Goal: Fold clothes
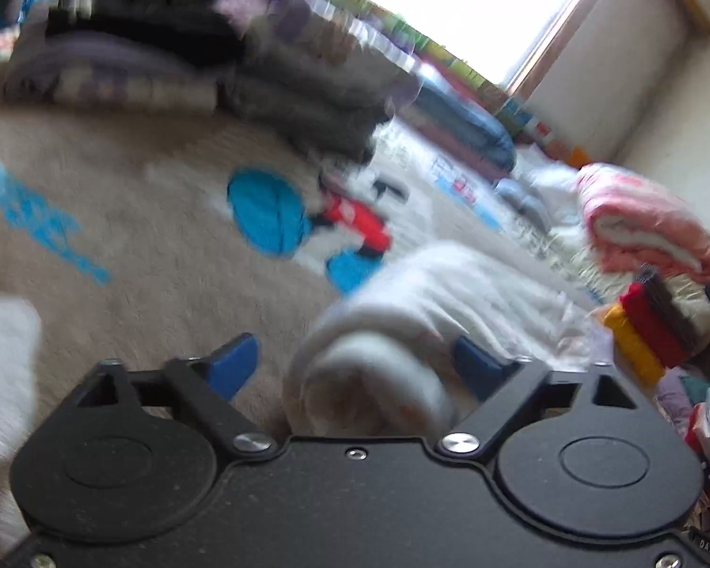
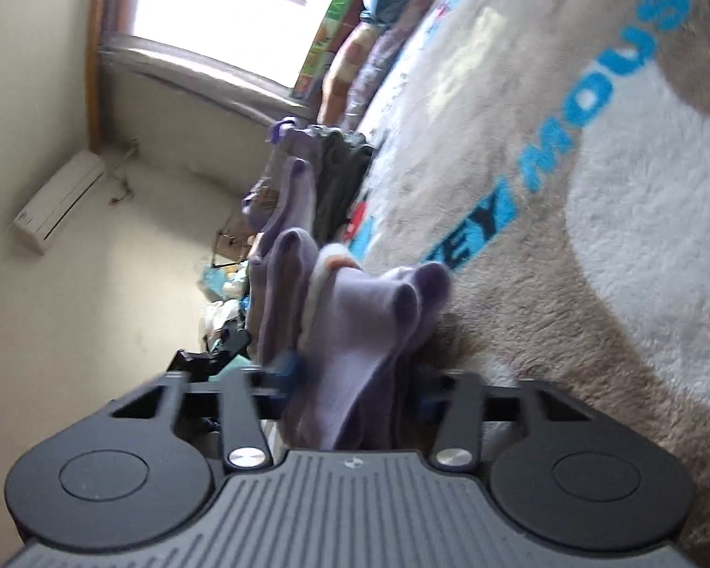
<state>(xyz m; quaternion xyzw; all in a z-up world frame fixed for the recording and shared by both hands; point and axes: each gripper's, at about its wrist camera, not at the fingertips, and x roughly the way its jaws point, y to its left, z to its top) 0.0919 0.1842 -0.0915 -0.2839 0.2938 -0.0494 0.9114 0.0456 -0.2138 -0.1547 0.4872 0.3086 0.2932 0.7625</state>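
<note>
The lavender garment (image 2: pixel 355 331) is bunched into thick folds and sits pinched in the right gripper (image 2: pixel 355 374), whose blue pads are closed in on it from both sides, so it's lifted just off the fuzzy Mickey Mouse blanket (image 2: pixel 591 246) instead of lying flat. Hard to say what kind of garment it is, could be a small top or thick socks, the cloth is too crumpled to tell. Over on the left gripper (image 1: pixel 355 364) the jaws stand wide apart, blue fingers (image 1: pixel 234 362) splayed, with a rolled-up white and grey bundle (image 1: pixel 378 355) sitting between them; that view is pretty blurry, and I can't tell if the pads actually touch it, but they don't look clamped. Progress-wise, I'd guess we're somewhere in the middle: there's a folded dark grey stack (image 1: pixel 307 90) at the far side of the blanket and a folded pink blanket (image 1: pixel 639 222) off to the right, so some stuff looks done. Still, the lavender piece isn't laid out or squared up, and there's a messy heap of colorful clothes (image 1: pixel 705 407) at the near right edge that looks unsorted. So probably a fair bit left. Far back there's a bright window (image 2: pixel 222 4) and an air conditioner (image 2: pixel 57 203) on the wall.
</note>
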